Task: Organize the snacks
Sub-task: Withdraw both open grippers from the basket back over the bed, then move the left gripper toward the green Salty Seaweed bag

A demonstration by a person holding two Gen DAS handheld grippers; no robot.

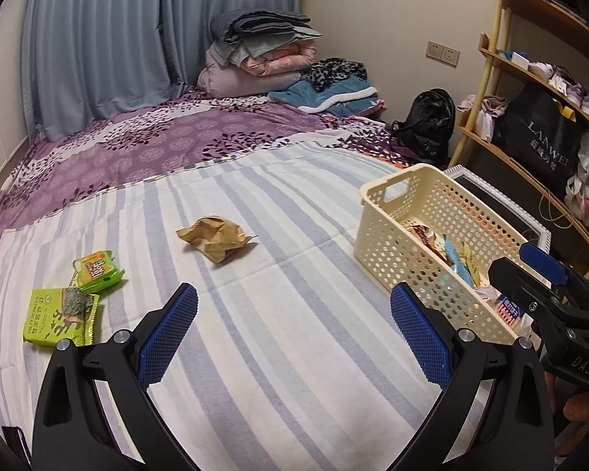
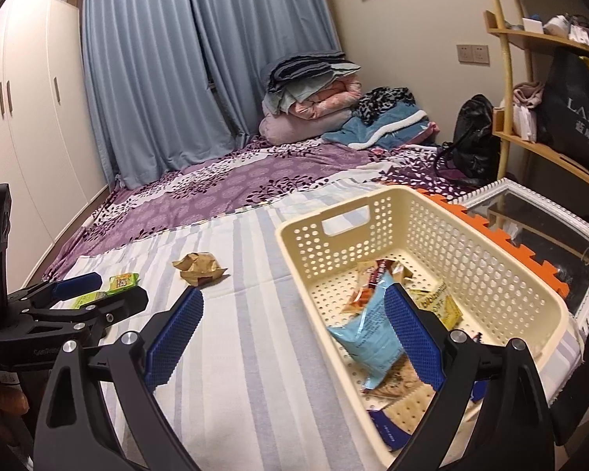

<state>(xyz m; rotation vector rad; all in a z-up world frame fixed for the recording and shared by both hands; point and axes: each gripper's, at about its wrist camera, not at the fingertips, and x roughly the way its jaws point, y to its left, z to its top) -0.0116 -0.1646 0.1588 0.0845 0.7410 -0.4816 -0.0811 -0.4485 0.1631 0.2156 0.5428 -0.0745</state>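
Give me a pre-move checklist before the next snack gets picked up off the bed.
1. Left gripper open, nothing between its pads: ok.
2. Right gripper open, holding nothing: ok.
3. Snacks left on the striped sheet: crumpled brown packet, small green packet, green seaweed packet: not ok, unsorted.
4. Cream basket upright with room left: ok.
5. Path from the left gripper to the green packets unobstructed: ok.
6. Whether the brown packet is a snack or rubbish: cannot tell.

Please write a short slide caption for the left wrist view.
Open left claw above striped sheet; three snack packets outside the cream basket.
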